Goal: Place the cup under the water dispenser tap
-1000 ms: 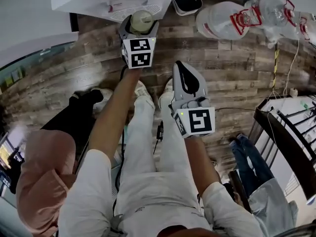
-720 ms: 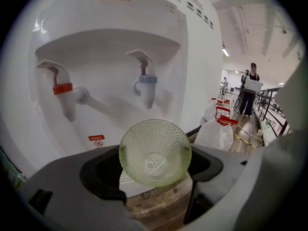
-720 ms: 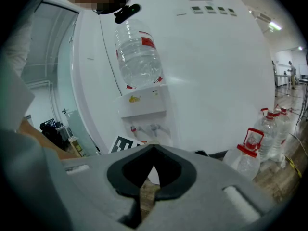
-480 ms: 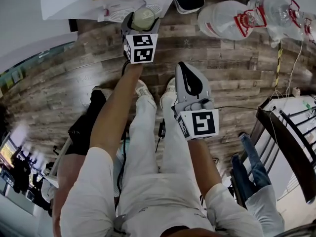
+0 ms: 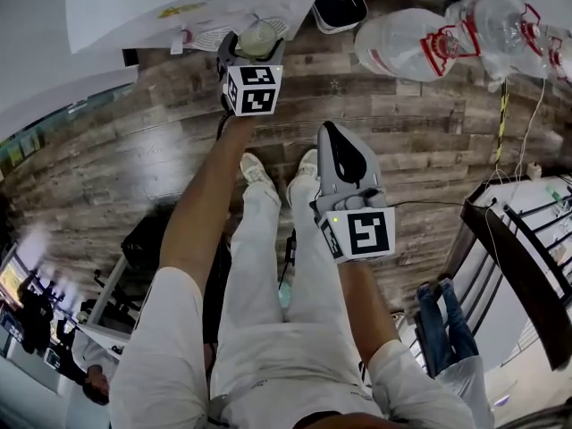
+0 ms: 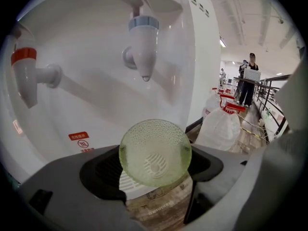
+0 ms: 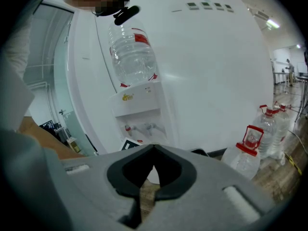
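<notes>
The pale green, dimpled cup [image 6: 155, 152] sat between the jaws of the left gripper [image 5: 256, 45], which were spread wide and pinched it by its sides. The cup's base faced that gripper's camera. In the left gripper view the cup lay below the blue-capped tap [image 6: 143, 42] of the white water dispenser [image 6: 86, 105], with the slotted drip tray [image 6: 129, 183] showing just beneath it; whether it touched the tray could not be told. A red-capped tap [image 6: 25, 76] stood off to the left. The right gripper [image 5: 332, 135] hung well back over the wooden floor [image 5: 402, 123], its jaws pressed together on nothing. Large water bottles [image 5: 407, 38] lay beside the dispenser.
</notes>
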### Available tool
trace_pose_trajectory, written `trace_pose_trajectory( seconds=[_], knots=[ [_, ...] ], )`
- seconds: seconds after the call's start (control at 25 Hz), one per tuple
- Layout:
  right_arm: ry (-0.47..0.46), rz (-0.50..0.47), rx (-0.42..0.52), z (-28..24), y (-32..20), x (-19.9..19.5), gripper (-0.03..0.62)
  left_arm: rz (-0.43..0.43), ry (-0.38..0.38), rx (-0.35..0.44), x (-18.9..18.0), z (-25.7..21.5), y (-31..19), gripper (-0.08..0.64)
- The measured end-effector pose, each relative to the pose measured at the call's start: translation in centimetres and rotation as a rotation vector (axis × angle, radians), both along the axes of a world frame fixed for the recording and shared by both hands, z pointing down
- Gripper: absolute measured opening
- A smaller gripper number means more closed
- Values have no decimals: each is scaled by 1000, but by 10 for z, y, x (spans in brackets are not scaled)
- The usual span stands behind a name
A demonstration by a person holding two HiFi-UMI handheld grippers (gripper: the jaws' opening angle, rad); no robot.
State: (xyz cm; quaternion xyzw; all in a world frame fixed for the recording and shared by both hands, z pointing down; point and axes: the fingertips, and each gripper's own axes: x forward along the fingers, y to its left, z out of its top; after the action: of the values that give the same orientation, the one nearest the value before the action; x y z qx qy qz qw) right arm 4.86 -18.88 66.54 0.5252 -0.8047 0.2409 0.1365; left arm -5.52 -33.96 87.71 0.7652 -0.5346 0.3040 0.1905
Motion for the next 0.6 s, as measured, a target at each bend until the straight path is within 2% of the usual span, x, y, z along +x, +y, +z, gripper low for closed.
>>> trace_pose_trajectory(
  seconds=[0.6],
  knots=[
    [7,-8,-14,7,5,4,-2,-6,-10,-17,-1,10,-8,380]
  ],
)
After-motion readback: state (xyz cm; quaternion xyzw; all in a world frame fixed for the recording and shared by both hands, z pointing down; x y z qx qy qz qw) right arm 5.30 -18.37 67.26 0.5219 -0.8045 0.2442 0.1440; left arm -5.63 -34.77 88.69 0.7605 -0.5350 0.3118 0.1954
